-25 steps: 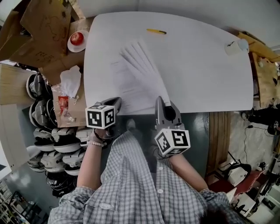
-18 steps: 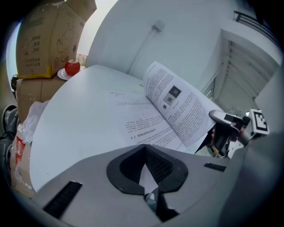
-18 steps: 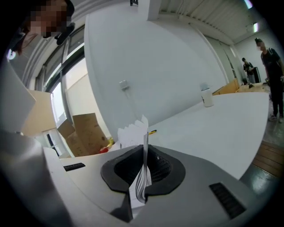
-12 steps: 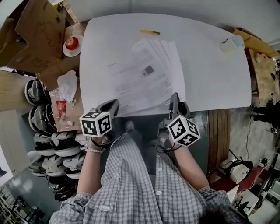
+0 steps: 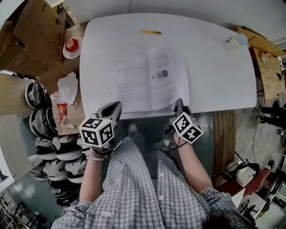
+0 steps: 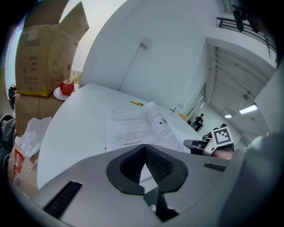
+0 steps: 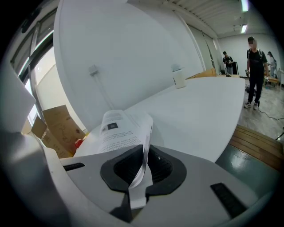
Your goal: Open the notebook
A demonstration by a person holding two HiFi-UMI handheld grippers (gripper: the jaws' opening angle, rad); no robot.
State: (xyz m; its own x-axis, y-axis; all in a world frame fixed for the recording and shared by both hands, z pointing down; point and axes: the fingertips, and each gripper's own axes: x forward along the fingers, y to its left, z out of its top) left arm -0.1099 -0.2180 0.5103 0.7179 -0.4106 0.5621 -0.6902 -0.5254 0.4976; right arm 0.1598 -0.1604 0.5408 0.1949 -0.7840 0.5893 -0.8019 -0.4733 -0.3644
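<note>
Right gripper (image 5: 178, 106) pinches the near edge of the right-hand pages of the notebook (image 5: 134, 82), which lies spread out on the white table (image 5: 214, 71). Left gripper (image 5: 116, 107) is squeezed closed on nothing, near the book's left corner. A yellow pencil (image 5: 150, 32) lies beyond.

This is a big work hall of the workshop or lab kind, not a home. A large white table (image 5: 214, 80) stands on a dark green painted floor (image 7: 242, 155) in front of a tall plain white wall (image 7: 133, 53). Cardboard boxes (image 5: 40, 31) are piled to the left of the table. Nearer on that side, stacked in rows on the floor, are what seem to be black-and-white helmets (image 5: 67, 143). Bare wooden boards (image 5: 222, 134) lie to the right. Far off on the right, people (image 7: 255, 66) stand in open floor space under ceiling strip lights (image 7: 245, 5).
</note>
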